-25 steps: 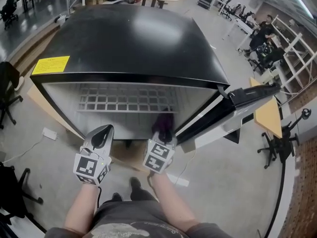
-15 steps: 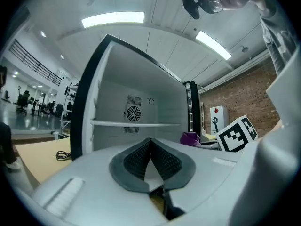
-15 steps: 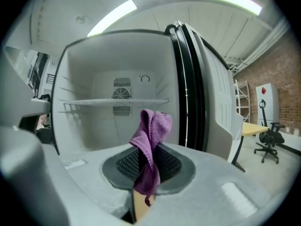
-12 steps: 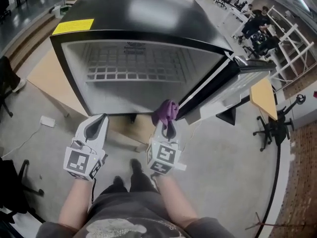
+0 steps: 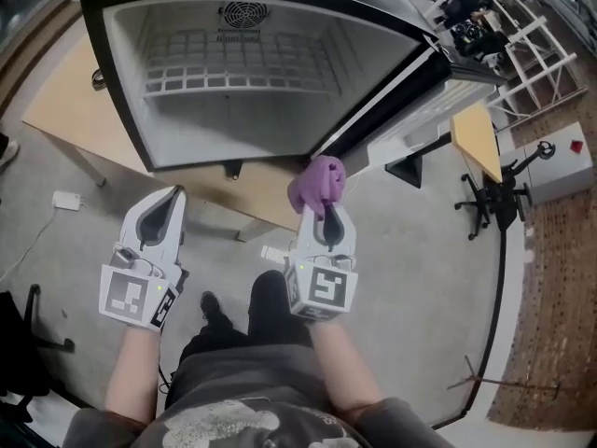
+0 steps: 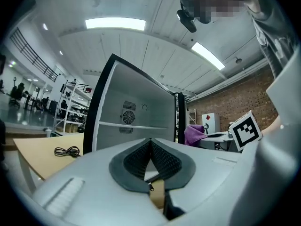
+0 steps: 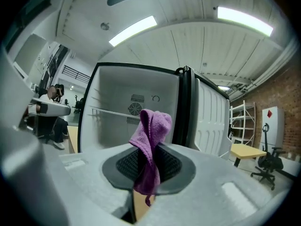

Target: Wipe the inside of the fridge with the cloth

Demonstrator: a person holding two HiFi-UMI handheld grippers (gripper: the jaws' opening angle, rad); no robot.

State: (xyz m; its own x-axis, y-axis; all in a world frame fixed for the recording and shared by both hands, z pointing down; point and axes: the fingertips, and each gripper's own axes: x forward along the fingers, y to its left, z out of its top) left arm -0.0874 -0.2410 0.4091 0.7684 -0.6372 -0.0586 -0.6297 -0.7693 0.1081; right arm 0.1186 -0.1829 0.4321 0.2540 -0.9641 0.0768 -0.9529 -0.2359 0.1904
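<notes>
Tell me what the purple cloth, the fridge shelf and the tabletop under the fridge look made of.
The cloth: likely microfibre, matte, with a fine nubby pile and soft folds. The shelf: white-coated wire, judging by its thin open grid. The tabletop: pale wood or laminate, smooth and flat; grain cannot be made out.

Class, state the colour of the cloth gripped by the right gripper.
The cloth is purple, pinched in the right gripper; the right gripper view shows it best.

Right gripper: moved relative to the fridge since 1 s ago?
Yes. The right gripper with the purple cloth has backed out of the fridge opening, toward the person.
</notes>
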